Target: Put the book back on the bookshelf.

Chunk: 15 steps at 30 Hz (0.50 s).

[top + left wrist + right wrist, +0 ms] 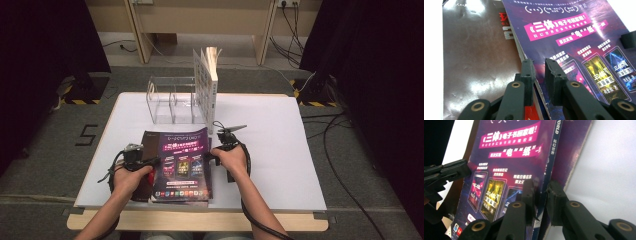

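The purple magazine (182, 162) was found lying flat on the white table (280, 165), on top of a stack, just in front of the clear acrylic rack (172, 102). A dark brown glossy book (476, 62) was seen under it, sticking out on the side away from the right gripper. In the rack's end slot, nearest the right gripper's side, a white book (206, 90) was already standing upright, so the judgement is that the stack was being filed into the rack one item at a time.

The left gripper (539, 66) was clamped on the magazine's open page edge, one jaw above the cover, one below it. The right gripper (540, 188) was set astride the spine edge, jaws nearly closed on it; whether the pads were pressing could not be told for certain, but contact looked made.

Both edges were taken, presumably so a floppy magazine would not sag or fan open when lifted and turned upright. The grip on the top item alone also kept the lower books from being dragged along.

The empty rack slots beside the white book were left as the likely target.
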Each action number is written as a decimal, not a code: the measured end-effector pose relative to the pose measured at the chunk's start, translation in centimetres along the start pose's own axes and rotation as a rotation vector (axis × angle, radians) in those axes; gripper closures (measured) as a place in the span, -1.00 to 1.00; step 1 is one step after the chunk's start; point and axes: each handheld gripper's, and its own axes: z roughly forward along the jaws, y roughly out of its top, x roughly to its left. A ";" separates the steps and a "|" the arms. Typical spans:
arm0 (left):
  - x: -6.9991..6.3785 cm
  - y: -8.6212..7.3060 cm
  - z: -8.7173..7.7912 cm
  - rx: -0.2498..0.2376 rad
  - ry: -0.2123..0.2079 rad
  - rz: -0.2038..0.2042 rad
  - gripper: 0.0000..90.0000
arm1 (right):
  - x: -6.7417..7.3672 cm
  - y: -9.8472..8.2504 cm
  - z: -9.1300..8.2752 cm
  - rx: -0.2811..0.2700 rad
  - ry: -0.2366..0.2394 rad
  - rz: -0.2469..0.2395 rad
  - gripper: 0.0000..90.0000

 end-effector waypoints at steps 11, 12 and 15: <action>0.1 -0.1 0.0 -0.002 -0.003 0.000 0.70 | 0.4 0.0 -0.3 -0.016 0.028 -0.017 0.84; 0.1 -0.1 -0.1 -0.002 -0.003 0.001 0.70 | 0.5 -0.1 -0.4 -0.020 0.028 -0.015 0.84; 0.2 -0.1 -0.1 -0.003 -0.007 0.002 0.69 | 0.6 -0.3 -0.5 -0.047 0.035 -0.012 0.86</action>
